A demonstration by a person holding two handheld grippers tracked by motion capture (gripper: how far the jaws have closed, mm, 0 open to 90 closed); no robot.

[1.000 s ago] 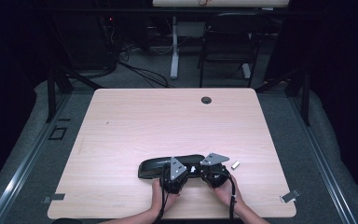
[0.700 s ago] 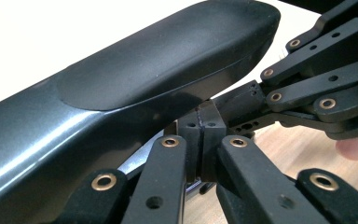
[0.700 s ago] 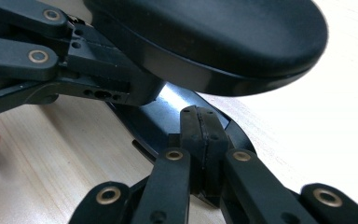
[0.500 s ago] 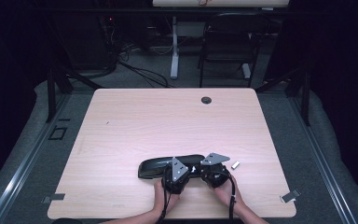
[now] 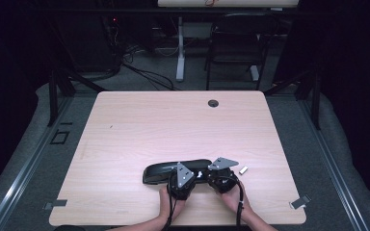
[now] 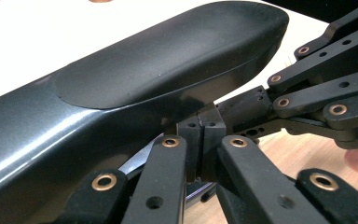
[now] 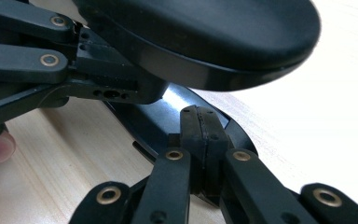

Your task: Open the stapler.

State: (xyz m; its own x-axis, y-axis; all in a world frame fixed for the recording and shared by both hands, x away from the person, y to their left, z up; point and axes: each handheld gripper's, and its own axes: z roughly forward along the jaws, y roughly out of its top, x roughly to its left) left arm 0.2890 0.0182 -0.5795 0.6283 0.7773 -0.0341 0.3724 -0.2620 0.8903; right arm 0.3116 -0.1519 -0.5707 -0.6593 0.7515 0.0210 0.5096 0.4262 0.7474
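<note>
A pale wooden table (image 5: pixel 173 130) stands on grey carpet (image 5: pixel 24 159) in a dark room. Toward 12 o'clock, beyond the table, a white desk leg (image 5: pixel 180 53) and a black chair (image 5: pixel 236 48) stand, with cables (image 5: pixel 144 72) trailing at 11 o'clock.

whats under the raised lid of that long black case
Under the lid lies the case's dark base on the table. The right gripper is shut at the base's edge. Any contents are hidden by the lid and the left gripper.
</note>
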